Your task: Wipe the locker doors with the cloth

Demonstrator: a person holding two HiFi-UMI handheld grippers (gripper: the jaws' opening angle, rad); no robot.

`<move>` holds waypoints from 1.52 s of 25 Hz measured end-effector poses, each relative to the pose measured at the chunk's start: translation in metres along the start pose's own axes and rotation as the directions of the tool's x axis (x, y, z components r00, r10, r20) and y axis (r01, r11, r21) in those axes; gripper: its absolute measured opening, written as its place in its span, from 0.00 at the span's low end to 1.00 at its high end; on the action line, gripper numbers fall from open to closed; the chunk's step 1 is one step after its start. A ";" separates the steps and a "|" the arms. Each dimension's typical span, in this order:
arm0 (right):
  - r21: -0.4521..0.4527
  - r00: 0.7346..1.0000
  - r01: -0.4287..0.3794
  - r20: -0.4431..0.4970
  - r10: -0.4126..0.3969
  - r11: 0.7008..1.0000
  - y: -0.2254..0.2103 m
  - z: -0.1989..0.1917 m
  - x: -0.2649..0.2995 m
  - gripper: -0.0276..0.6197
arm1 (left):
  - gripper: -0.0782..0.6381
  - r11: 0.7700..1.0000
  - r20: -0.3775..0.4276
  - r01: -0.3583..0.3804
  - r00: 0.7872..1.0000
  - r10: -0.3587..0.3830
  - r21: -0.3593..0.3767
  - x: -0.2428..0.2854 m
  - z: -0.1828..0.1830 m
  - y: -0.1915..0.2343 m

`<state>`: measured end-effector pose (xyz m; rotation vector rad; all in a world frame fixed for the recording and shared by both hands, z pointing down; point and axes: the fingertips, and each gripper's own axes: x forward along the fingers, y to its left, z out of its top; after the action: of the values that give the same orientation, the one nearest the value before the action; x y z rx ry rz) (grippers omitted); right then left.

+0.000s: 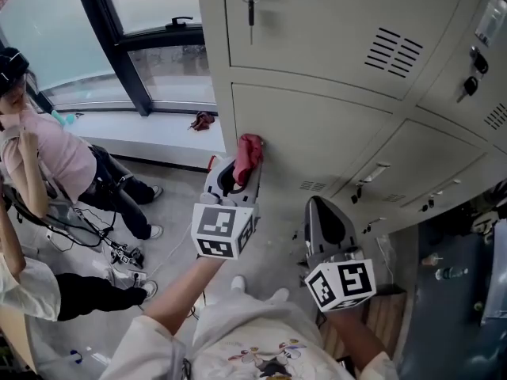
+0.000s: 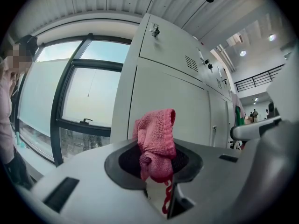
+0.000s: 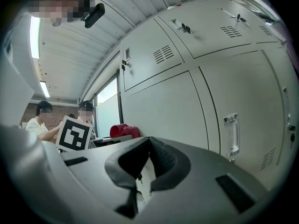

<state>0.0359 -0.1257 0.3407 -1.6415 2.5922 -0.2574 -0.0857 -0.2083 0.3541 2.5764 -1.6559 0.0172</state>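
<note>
**Pink cloth up at the locker, right tongs idle**

Closest in, at 6 o'clock in the head view, is the person's white shirt point(image 1: 253, 347), both forearms reaching out above it. Left tongs point(image 1: 238, 179) are up front now, clamped on the pink knitted cloth point(image 1: 248, 155). The left gripper view confirms it: the cloth point(image 2: 156, 139) is bunched between those tongs point(image 2: 156, 171), a loose thread dangling below. The wad pokes out at 12 o'clock from the tips, right at the left edge of the lower locker door point(image 1: 333, 133). Whether it actually touches the grey metal, I can't tell.

Over at 4 o'clock from the left one, the right tongs point(image 1: 321, 210) hang low, near the lockers. Its own view shows the tongs point(image 3: 148, 148) pressed together with nothing between them, facing a locker door point(image 3: 163, 111).

Up at 12 o'clock a key point(image 1: 251, 6) hangs in an upper lock. At 11 o'clock stands the window point(image 1: 150, 22), and at 9 o'clock two people point(image 1: 55, 165) are down on the floor point(image 1: 174, 236).
</note>
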 end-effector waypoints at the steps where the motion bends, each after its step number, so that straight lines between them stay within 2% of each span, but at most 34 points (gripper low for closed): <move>1: 0.000 1.000 0.002 0.002 -0.002 1.000 -0.001 0.001 -0.001 0.05 | 0.25 1.000 -0.001 0.004 1.000 -0.004 0.000 0.001 0.000 -0.003; 38: 0.007 0.995 0.097 0.006 -0.097 0.995 -0.070 0.006 -0.047 0.05 | 0.25 0.992 -0.009 0.126 0.992 -0.126 0.014 0.041 -0.007 -0.100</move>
<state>0.1193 -0.1127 0.3451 -1.7651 2.5072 -0.2652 0.0226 -0.2037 0.3573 2.6828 -1.4922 0.0323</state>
